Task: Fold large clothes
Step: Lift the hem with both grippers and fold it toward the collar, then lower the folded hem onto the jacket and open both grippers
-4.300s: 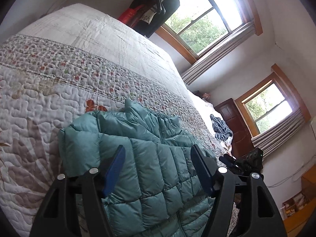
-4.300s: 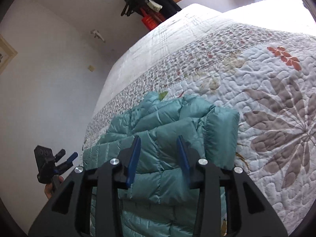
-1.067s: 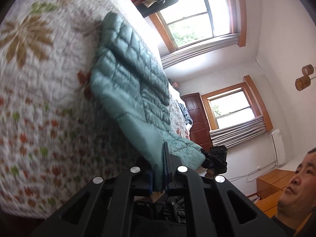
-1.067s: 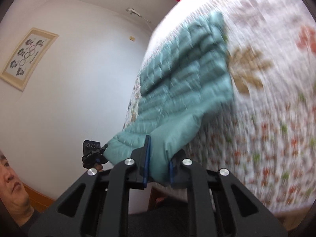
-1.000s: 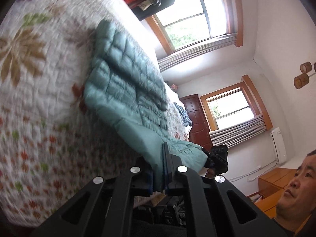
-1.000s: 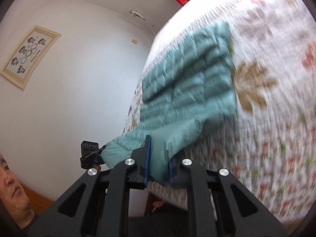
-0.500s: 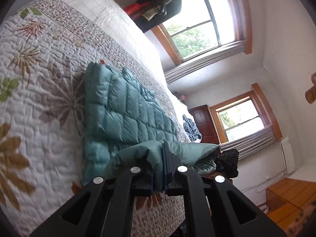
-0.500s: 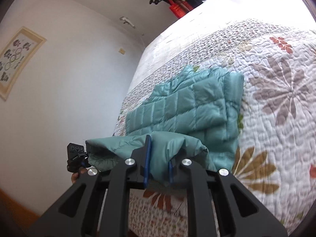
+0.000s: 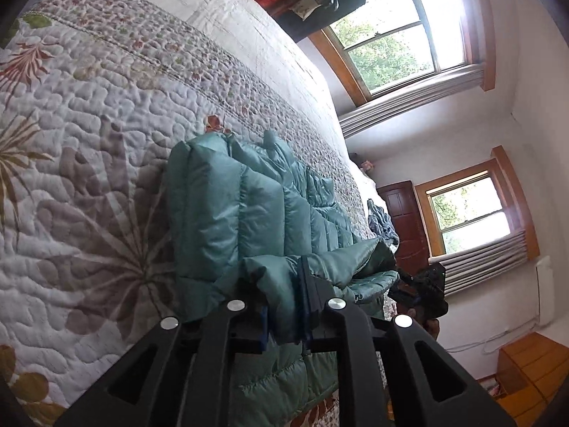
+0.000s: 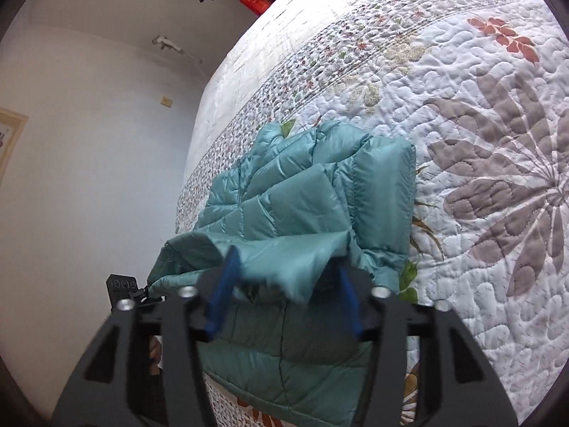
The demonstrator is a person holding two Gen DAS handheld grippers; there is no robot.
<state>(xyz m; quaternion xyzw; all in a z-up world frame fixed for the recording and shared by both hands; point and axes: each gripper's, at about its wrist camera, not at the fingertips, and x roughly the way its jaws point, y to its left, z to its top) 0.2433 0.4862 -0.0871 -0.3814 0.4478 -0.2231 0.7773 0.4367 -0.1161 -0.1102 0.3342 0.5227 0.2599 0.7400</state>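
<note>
Two hems mid-fold on bed (image 9: 106, 114).
Left hand-held gripper (image 9: 286, 315) pinching jacket (image 9: 220, 210); right hand-held gripper (image 10: 284, 299) spread wide; best laid square.

No text, label, brand or number can be read with any certainty. In the right wrist view, a small black block (image 10: 122, 286) just left of the teal jacket's (image 10: 302, 213) lifted hem bears a short row of pale raised marks, too small and soft to make out. The framed picture (image 10: 9, 135) on the wall left of the bed (image 10: 480, 106) is cut off.
</note>
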